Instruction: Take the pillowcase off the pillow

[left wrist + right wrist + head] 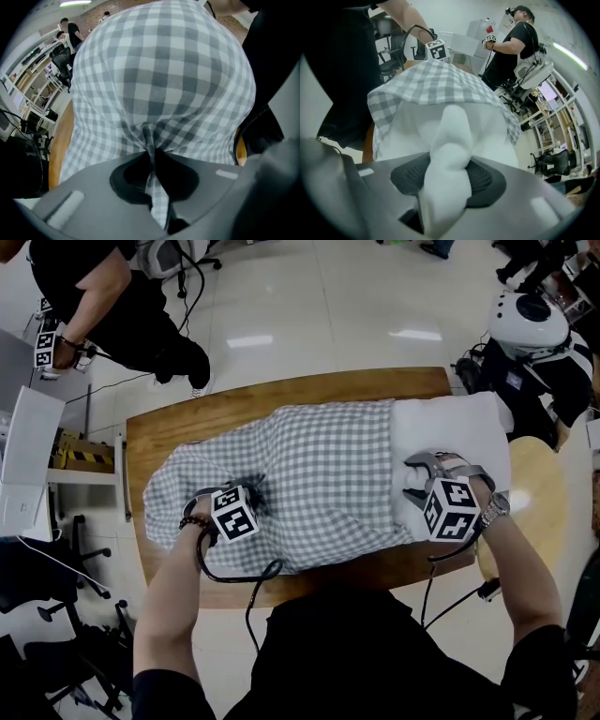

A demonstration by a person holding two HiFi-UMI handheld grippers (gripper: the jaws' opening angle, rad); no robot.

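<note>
- Left claw (pixel 247 491) is clamped on a pinch of the grey-check pillowcase (pixel 309 474) near its closed left end. The fabric is drawn into a thin twist between the pads.
- Pillowcase covers most of the pillow and lies across the wooden bench (pixel 187 418). Its mouth faces right, where the white pillow (pixel 455 427) sticks out.
- Right claw (pixel 419 476) is clamped on a fat fold of bare pillow, just past the case hem.
- Handling, my read: both are light and soft. Thin cloth can slip out of a small pinch, and the filling squashes before it follows. Take deep bites at the closed end and the exposed pillow.
- Room: the case's left end sits close to the bench's left edge. The pillow seems to overhang the right end, beside a round wooden top (pixel 539 484). The near edge is just under both claws.
</note>
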